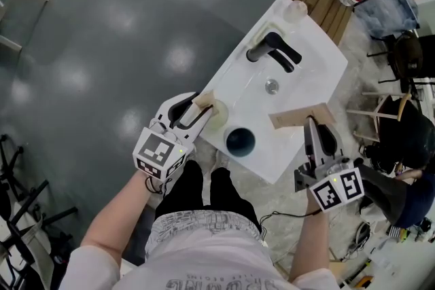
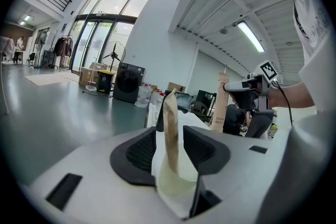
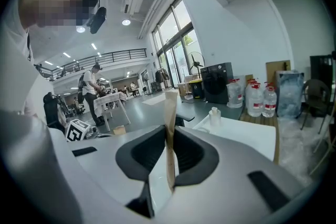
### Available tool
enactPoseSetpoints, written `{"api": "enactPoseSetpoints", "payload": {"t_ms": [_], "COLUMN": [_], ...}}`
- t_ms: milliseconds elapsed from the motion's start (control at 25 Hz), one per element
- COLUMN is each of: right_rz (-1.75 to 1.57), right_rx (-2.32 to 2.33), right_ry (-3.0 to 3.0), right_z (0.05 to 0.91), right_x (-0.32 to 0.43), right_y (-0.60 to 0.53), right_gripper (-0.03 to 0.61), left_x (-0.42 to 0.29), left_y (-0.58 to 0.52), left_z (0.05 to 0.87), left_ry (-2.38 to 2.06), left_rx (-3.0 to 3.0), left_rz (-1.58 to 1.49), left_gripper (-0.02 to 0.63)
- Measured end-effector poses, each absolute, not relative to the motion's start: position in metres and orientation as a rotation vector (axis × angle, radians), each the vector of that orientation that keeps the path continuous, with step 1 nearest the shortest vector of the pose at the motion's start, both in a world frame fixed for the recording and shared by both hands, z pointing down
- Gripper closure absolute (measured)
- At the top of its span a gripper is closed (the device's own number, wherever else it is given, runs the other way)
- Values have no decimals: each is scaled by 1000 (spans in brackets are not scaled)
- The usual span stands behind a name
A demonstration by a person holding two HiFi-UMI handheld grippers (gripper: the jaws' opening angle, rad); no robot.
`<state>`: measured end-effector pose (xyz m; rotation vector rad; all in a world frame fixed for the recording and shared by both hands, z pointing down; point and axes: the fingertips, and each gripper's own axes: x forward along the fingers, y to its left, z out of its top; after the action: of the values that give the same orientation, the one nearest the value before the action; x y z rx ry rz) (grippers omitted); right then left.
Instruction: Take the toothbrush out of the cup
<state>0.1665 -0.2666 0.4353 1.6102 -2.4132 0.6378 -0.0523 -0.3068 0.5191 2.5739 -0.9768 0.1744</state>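
Toothbrush (image 1: 296, 119) in its paper sleeve, clamped in the right claw (image 1: 310, 124) over the sink (image 1: 306, 58), is clear of the cup (image 1: 221, 116). The left claw (image 1: 202, 112) grips that cup, with a second sleeve (image 1: 202, 102) inside; best held upright and steady.

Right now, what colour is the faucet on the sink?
The faucet is black, clearest in the head view.

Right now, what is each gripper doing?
Left gripper: closed on the pale cup.
Right gripper: closed on the toothbrush pack.

Boxed toothbrush (image 2: 170, 131) upright in pale cup (image 2: 176, 189)
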Motion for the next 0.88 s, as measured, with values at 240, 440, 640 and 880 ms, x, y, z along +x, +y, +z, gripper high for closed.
{"api": "enactPoseSetpoints", "payload": {"t_ms": [240,440,640,880], "right_rz": [655,663,669,673], "right_rx": [1608,1607,1603,1603], "right_ry": [-2408,-2411,-2414,-2416], "right_z": [438,442,443,445], "right_x": [167,170,168,168], "right_y": [-265,-265,-265,-263], "right_gripper": [523,523,523,523], "left_x": [-51,-48,-48,-47], "left_y": [-307,-307,-306,-305], "left_z": [518,519,518,519], "left_ry": [-972,-969,-975,-984], "left_rx": [2576,2580,2581,2581], "left_rz": [175,177,186,187], "left_gripper": [456,471,500,528]}}
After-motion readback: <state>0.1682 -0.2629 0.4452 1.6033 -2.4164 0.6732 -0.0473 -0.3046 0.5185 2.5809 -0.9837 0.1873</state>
